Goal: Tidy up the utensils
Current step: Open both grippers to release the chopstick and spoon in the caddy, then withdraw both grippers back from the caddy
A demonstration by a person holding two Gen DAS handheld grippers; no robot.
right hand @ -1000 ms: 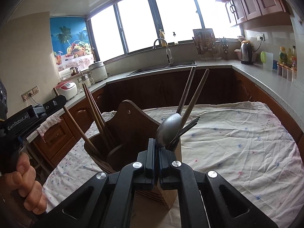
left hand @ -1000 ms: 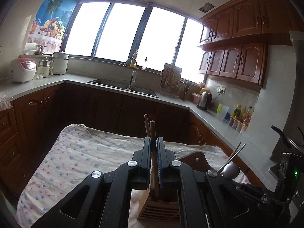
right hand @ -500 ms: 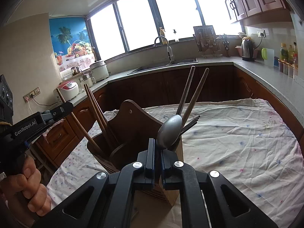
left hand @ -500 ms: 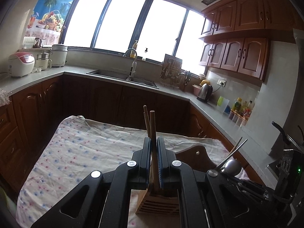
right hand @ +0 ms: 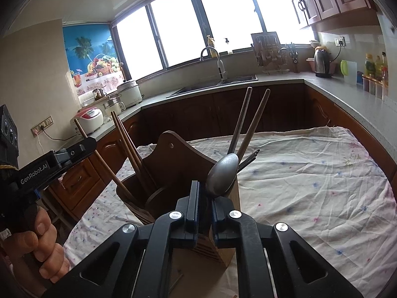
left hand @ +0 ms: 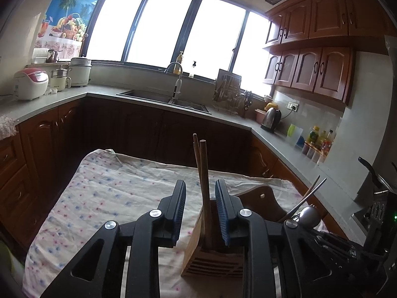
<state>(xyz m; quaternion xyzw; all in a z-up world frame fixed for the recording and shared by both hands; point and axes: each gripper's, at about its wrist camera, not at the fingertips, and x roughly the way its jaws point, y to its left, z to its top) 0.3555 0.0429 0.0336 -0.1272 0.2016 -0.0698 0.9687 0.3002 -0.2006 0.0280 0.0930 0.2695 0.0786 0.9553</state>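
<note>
A wooden utensil holder (right hand: 173, 173) stands on the cloth-covered table; it also shows in the left wrist view (left hand: 213, 255). My left gripper (left hand: 200, 186) is open, its jaws apart on either side of a pair of wooden chopsticks (left hand: 204, 173) that stand in the holder. These chopsticks (right hand: 129, 149) lean in the left compartment in the right wrist view. My right gripper (right hand: 204, 188) has its jaws slightly apart just below a metal spoon (right hand: 222, 175) that stands bowl up in the holder's right compartment beside two brown chopsticks (right hand: 250, 124).
The table wears a white flowered cloth (right hand: 310, 186). Dark kitchen cabinets and a grey counter (left hand: 148, 99) with sink, kettle (right hand: 321, 62) and rice cookers ring the table. The left gripper's body and the hand holding it (right hand: 42, 238) are at the right wrist view's left edge.
My left gripper has opened and let go of the wooden chopsticks, which now stand in the holder. My right gripper's jaws have parted slightly at the spoon.
</note>
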